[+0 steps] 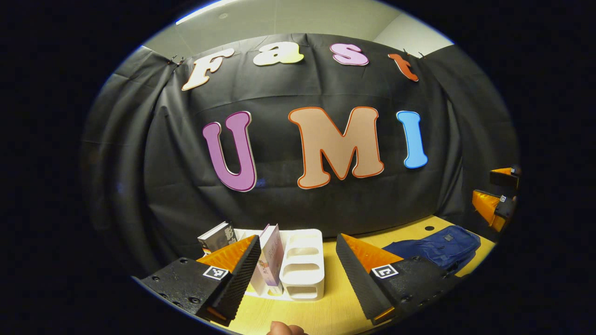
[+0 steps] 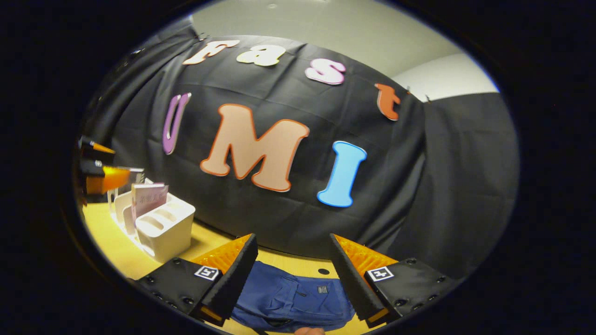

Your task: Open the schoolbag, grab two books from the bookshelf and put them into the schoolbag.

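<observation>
— What's the biggest thing in front of you?

— The yellow wooden table (image 1: 326, 302). Everything stands on it, and the black cloth wall hangs at its far edge.

— And on it?

— The blue schoolbag (image 2: 291, 298) lies flat on the right part of the table, looking closed as far as I can tell. In my right gripper view it sits low between my fingers and beyond them; in my left gripper view it lies off to the right (image 1: 440, 246), near a dark hole in the tabletop.

— Where is the bookshelf?

— The white bookshelf (image 1: 302, 267), a slotted rack, stands on the left part of the table, well apart from the bag. A pale pink book (image 1: 271, 253) stands upright in one slot. A dark book (image 1: 218, 237) leans at the far left end, partly hidden behind my finger.

— Your grippers?

— My left gripper (image 1: 298, 274) is spread wide with nothing between its fingers, pointing at the rack from the near side. My right gripper (image 2: 293, 274) is wide too and holds nothing, hanging over the bag without touching it. In the right gripper view my left gripper shows at the far left edge (image 2: 100, 174), just beside the rack (image 2: 165, 228). In the left gripper view my right one shows at the far right (image 1: 498, 195).

— Anything smaller?

— A fingertip (image 1: 284, 329) at the bottom edge of the left gripper view.
</observation>
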The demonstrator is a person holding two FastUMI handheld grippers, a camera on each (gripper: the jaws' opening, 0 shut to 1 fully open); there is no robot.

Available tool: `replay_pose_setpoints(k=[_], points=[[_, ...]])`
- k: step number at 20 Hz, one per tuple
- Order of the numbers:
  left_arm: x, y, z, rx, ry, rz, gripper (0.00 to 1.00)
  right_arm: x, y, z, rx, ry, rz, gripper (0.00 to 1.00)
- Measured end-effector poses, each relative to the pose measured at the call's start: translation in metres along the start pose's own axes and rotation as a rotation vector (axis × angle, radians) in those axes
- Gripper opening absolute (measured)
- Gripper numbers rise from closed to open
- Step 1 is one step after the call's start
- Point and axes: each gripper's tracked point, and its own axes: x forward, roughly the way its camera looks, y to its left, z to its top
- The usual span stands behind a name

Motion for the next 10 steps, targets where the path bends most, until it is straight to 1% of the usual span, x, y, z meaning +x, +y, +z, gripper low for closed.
replay_pose_setpoints(k=[2,3,4,5,6,7,8,9,10], points=[[0.0,0.006,-0.001,0.0,0.002,0.012,0.95,0.006,0.015,-0.011,-0.113,0.014,0.086,0.91],[0.0,0.009,-0.001,0.0,0.003,0.019,0.95,0.008,0.023,-0.02,-0.175,0.022,0.128,0.98],[-0.001,0.013,-0.002,0.001,0.003,0.027,0.95,0.009,0.033,-0.032,-0.244,0.039,0.171,0.9],[-0.001,0.016,-0.003,0.001,0.005,0.033,0.95,0.009,0.042,-0.051,-0.32,0.068,0.224,0.9],[-0.001,0.019,-0.005,0.001,0.011,0.04,0.99,0.006,0.053,-0.07,-0.39,0.102,0.289,0.9],[-0.001,0.022,-0.005,-0.001,0.013,0.045,0.99,0.006,0.066,-0.092,-0.464,0.135,0.346,0.89],[-0.002,0.025,-0.005,-0.002,0.013,0.051,0.95,0.006,0.077,-0.11,-0.52,0.149,0.4,0.98],[-0.003,0.027,-0.003,-0.001,0.011,0.059,0.95,0.007,0.089,-0.128,-0.573,0.166,0.45,0.89],[-0.002,0.031,-0.004,0.002,0.011,0.066,0.95,0.006,0.098,-0.144,-0.622,0.18,0.497,0.89]])
